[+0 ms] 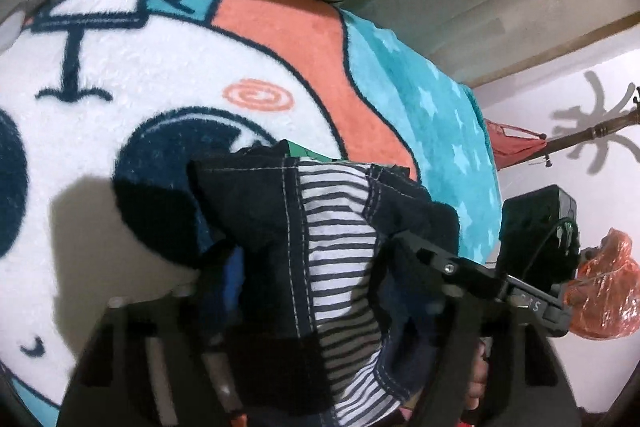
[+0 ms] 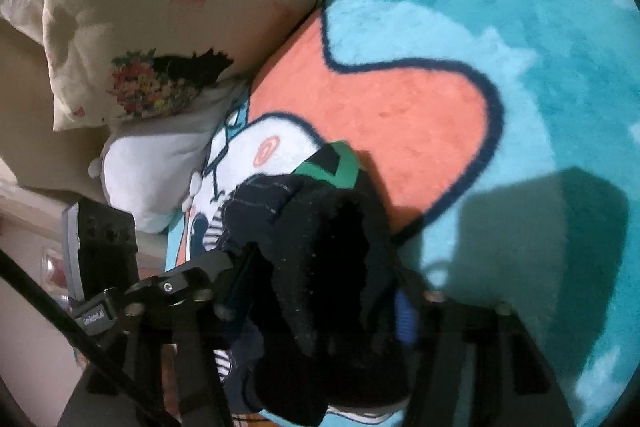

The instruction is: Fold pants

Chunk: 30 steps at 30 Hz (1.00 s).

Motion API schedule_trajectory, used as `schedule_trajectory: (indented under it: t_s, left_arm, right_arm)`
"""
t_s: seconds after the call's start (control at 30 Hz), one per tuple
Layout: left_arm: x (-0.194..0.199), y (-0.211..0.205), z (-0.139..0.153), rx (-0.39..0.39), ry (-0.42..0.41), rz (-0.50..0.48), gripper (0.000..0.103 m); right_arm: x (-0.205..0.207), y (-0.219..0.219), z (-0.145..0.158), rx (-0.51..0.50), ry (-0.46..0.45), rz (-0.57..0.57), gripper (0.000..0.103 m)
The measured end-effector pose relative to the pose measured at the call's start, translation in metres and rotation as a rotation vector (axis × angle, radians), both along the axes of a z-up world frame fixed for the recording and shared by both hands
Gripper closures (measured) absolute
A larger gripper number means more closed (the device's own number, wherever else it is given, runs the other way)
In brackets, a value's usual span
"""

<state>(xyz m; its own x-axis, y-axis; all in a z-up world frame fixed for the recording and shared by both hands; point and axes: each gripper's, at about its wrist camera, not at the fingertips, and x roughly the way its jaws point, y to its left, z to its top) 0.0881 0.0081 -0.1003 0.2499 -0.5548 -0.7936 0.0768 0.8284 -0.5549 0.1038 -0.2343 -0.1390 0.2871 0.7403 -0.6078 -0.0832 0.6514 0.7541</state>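
Observation:
The pants are dark navy denim with white stitching and a striped white-and-grey lining. They are bunched up and held above a cartoon blanket. My left gripper is shut on the pants, cloth filling the space between its fingers. In the right wrist view the pants hang dark between the fingers, with a green patch at the top. My right gripper is shut on the pants too. The other gripper's body shows in each view, close beside.
The blanket is teal with stars, orange and white, covering a bed. A floral pillow and a white pillow lie at its far end. A coat rack and an orange plastic bag stand off the bed's side.

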Motion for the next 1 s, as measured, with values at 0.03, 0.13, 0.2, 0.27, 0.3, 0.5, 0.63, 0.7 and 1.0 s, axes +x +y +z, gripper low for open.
schedule_trajectory:
  t_s: [0.03, 0.13, 0.2, 0.27, 0.3, 0.5, 0.63, 0.7, 1.0]
  left_arm:
    - [-0.001, 0.000, 0.002, -0.004, 0.004, -0.003, 0.064]
    - [-0.006, 0.003, 0.013, -0.021, -0.010, 0.016, 0.073]
    - [-0.009, 0.001, 0.026, 0.013, -0.041, 0.030, 0.073]
    - [-0.011, -0.001, 0.037, 0.052, -0.075, 0.046, 0.073]
    - [-0.011, 0.000, 0.043, 0.061, -0.089, 0.055, 0.073]
    - [0.011, 0.011, 0.057, 0.089, -0.112, 0.110, 0.073]
    - [0.025, 0.014, 0.057, 0.159, -0.111, 0.122, 0.073]
    - [0.032, 0.018, 0.052, 0.182, -0.092, 0.135, 0.073]
    - [0.060, 0.030, 0.013, 0.276, 0.015, 0.207, 0.060]
  right_arm:
    - [0.000, -0.001, 0.001, 0.008, 0.004, 0.003, 0.060]
    - [-0.001, -0.004, 0.006, 0.059, 0.014, 0.027, 0.066]
    - [-0.001, -0.002, 0.016, 0.063, -0.006, 0.049, 0.067]
    - [0.001, 0.002, 0.029, 0.052, -0.040, 0.078, 0.067]
    - [0.003, 0.005, 0.036, 0.050, -0.058, 0.091, 0.067]
    - [0.033, 0.023, 0.059, 0.053, -0.111, 0.149, 0.067]
    - [0.052, 0.036, 0.055, 0.036, -0.111, 0.172, 0.067]
    - [0.060, 0.042, 0.049, 0.040, -0.093, 0.184, 0.067]
    - [0.082, 0.052, 0.003, -0.079, -0.023, 0.137, 0.046]
